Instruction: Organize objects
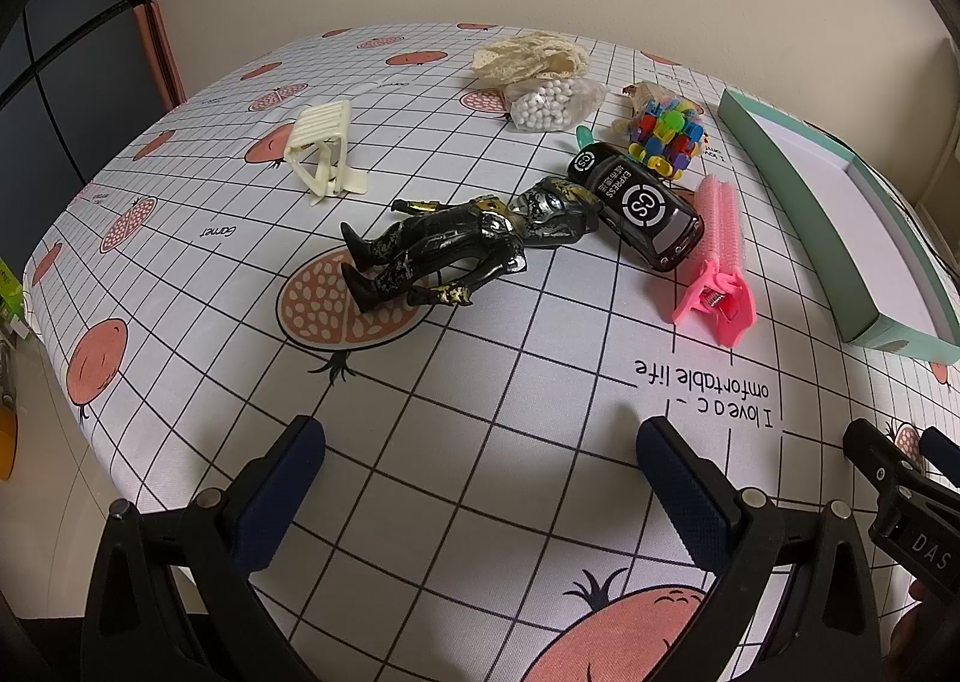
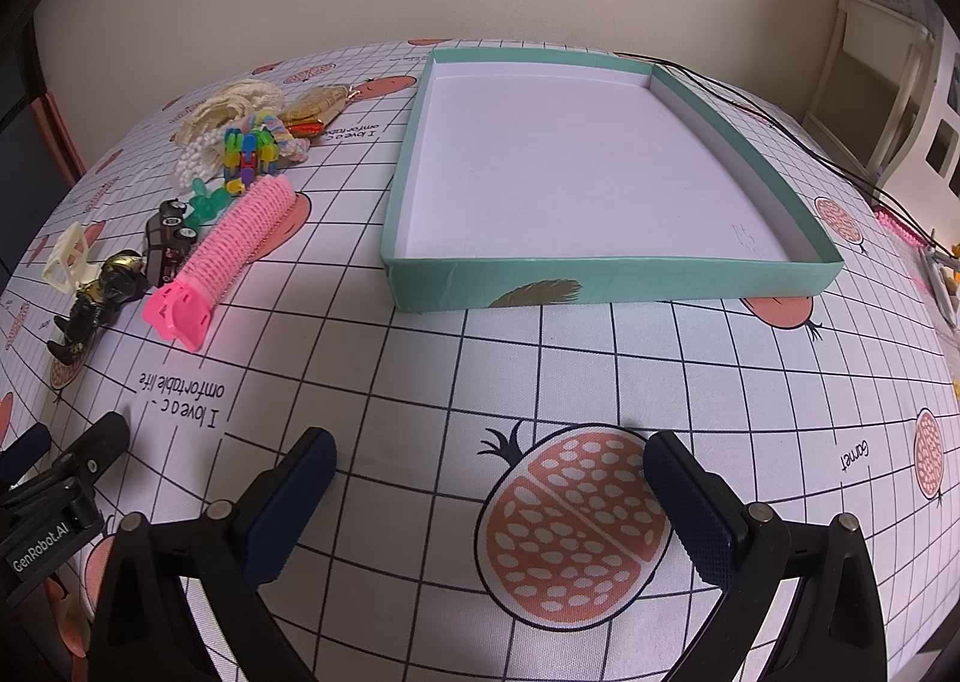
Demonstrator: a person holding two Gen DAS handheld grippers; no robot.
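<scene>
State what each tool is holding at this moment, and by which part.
Nothing is held. The left tool and right tool are both open, hovering over the pomegranate-print tablecloth.

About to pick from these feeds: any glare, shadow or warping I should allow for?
Left wrist view: sharp; fisheye bends the tablecloth grid; highlights glint on the toy car; the left claw casts a soft shadow beneath it. Right wrist view: sharp, evenly lit; the teal box walls bow outward; soft shadow under the right claw; corners vignetted black.
</scene>
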